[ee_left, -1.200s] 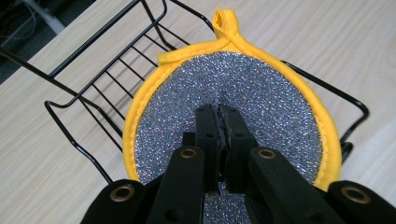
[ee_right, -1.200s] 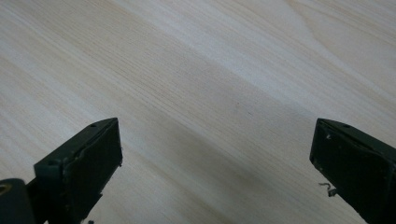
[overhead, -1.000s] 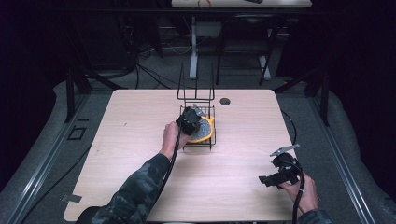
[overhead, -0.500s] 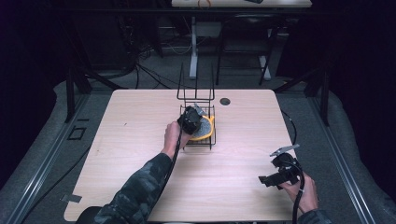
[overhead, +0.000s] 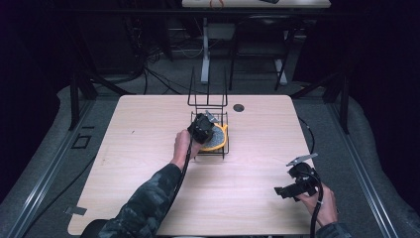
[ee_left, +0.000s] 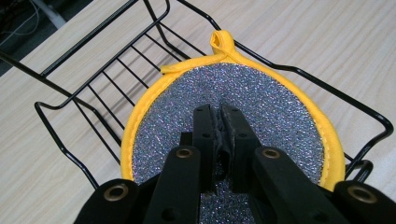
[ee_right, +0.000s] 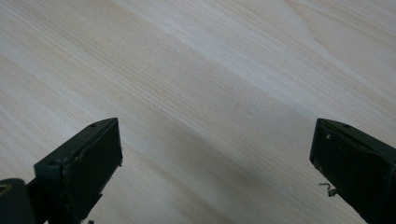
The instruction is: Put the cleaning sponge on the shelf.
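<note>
A round pot holder (ee_left: pixel 261 107), sparkly grey with a yellow rim and a yellow loop, lies in a black wire rack (ee_left: pixel 70 100) at the middle of the table's far half. My left gripper (ee_left: pixel 219 112) hangs over the holder's face with its jaws pressed together, and I see nothing between them. In the high view the left gripper (overhead: pixel 209 132) sits at the rack's (overhead: pixel 208 104) left side, over the pot holder (overhead: pixel 219 140). My right gripper (overhead: pixel 280 191) rests near the front right corner, open above bare wood, with its jaws (ee_right: pixel 215 137) wide apart.
The light wooden table (overhead: pixel 148 129) has a dark round grommet hole (overhead: pixel 238 107) just right of the rack's tall back wires. Cables trail from both grippers toward the near edge. Behind the table stand dark frames and another desk's legs.
</note>
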The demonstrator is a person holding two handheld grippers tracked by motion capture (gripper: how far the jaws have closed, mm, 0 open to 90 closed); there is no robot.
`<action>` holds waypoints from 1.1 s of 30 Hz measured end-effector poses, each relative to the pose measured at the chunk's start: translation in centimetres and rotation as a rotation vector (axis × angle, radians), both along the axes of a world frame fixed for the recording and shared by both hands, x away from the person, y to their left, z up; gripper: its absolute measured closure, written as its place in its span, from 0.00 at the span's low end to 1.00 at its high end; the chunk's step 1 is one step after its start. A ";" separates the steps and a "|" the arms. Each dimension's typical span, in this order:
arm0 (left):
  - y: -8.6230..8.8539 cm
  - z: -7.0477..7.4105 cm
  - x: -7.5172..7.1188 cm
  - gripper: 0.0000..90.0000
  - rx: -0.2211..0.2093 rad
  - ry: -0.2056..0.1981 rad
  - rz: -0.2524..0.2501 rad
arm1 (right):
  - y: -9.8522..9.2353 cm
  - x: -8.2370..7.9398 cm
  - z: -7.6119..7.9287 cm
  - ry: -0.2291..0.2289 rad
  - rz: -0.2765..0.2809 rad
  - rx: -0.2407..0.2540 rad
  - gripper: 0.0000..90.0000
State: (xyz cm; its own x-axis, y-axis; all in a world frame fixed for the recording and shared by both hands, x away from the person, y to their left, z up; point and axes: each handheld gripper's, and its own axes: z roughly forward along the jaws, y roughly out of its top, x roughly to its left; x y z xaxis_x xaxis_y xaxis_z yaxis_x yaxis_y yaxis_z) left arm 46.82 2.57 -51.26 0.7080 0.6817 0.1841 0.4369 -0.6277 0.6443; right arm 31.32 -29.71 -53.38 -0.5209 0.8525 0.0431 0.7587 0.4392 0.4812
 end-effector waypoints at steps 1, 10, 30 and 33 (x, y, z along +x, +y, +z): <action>0.0 0.0 0.0 0.94 -0.002 -0.001 0.001 | 0.0 0.0 0.0 0.000 0.000 0.000 0.02; 0.7 0.5 -0.3 0.54 -0.027 0.032 0.021 | 0.0 0.1 0.0 0.004 0.001 0.001 0.02; 3.0 2.5 -3.8 0.19 -0.046 0.043 0.011 | 0.0 0.1 -0.1 0.002 0.003 0.008 0.02; 3.3 2.7 -4.3 0.17 -0.037 0.040 0.008 | -0.1 0.1 0.0 0.005 0.005 0.002 0.02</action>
